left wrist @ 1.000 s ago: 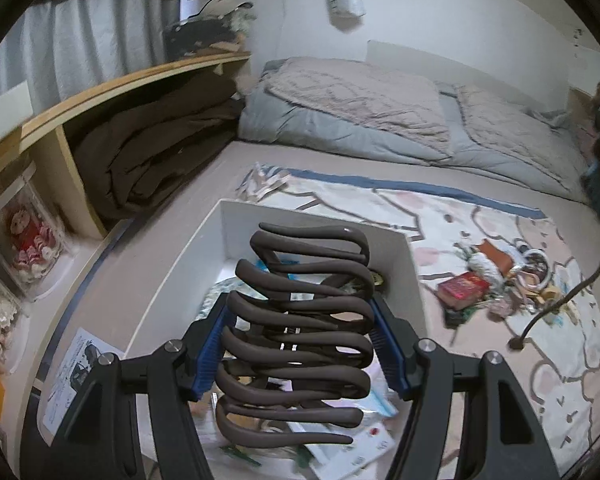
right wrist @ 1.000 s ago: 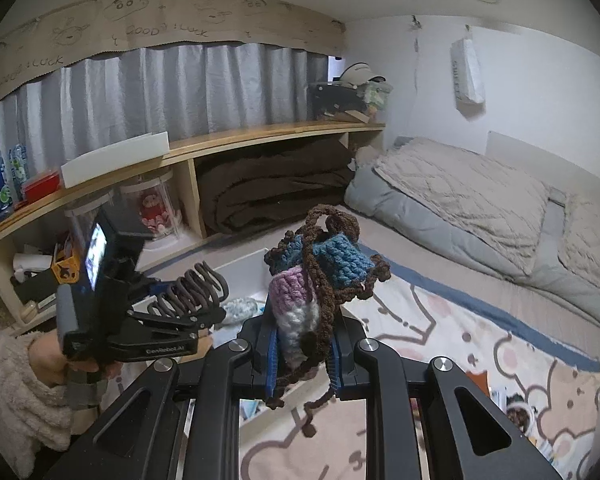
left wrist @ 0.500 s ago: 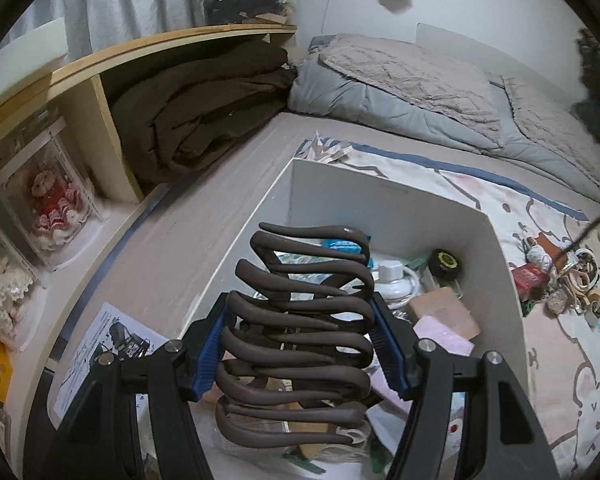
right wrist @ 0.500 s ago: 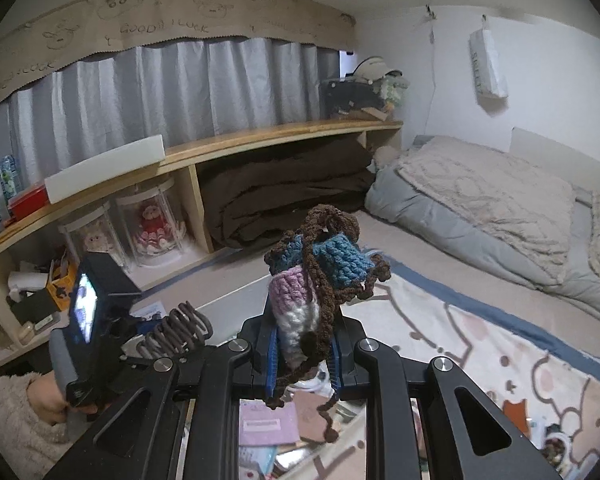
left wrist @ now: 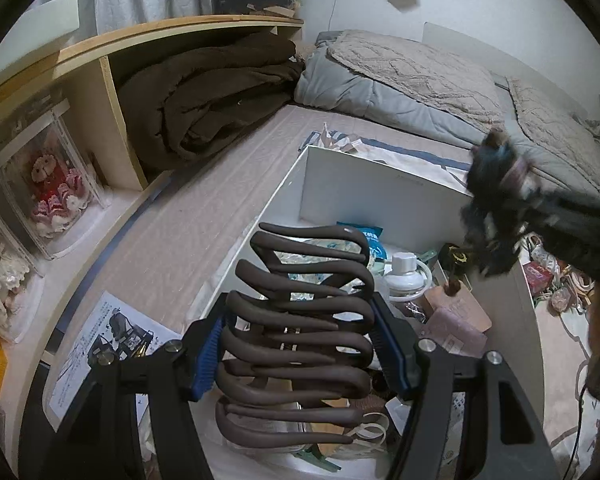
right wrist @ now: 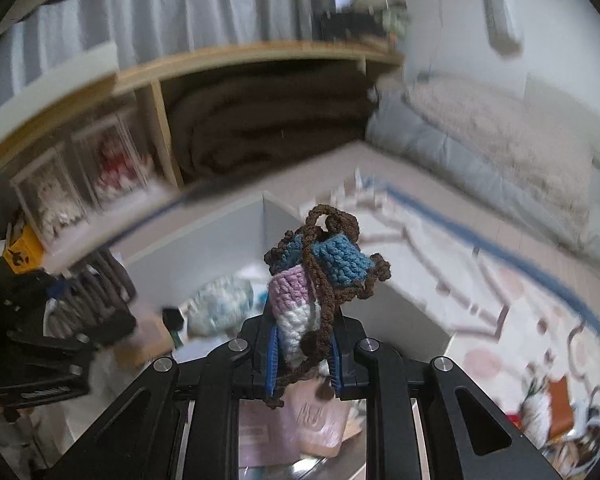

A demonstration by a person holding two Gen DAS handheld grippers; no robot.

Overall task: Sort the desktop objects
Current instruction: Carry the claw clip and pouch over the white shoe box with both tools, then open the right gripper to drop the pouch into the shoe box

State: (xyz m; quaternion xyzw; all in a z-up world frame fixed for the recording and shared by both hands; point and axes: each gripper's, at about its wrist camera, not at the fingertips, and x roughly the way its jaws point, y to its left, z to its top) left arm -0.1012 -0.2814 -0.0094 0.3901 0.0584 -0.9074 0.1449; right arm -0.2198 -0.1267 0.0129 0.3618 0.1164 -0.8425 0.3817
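Observation:
My left gripper (left wrist: 300, 344) is shut on a large brown claw hair clip (left wrist: 296, 320), held over the near end of a white storage box (left wrist: 380, 196) filled with small items. My right gripper (right wrist: 303, 356) is shut on a crocheted pouch (right wrist: 320, 276) in blue, pink and white with a brown cord, also above the box (right wrist: 204, 248). In the left wrist view the right gripper (left wrist: 500, 224) and its pouch appear blurred over the box's right wall. In the right wrist view the left gripper (right wrist: 76, 308) with the clip shows at the left.
Inside the box lie a white bottle (left wrist: 404, 272), a blue packet (left wrist: 364, 236) and pink cards (left wrist: 452, 328). More small items (left wrist: 552, 280) are scattered on the patterned cloth to the right. A wooden shelf (left wrist: 100, 80) with a brown blanket runs along the left.
Both grippers have come down toward the box. The right gripper with the pouch has swung in over the box's right wall; the left gripper with the clip moved over the box interior.

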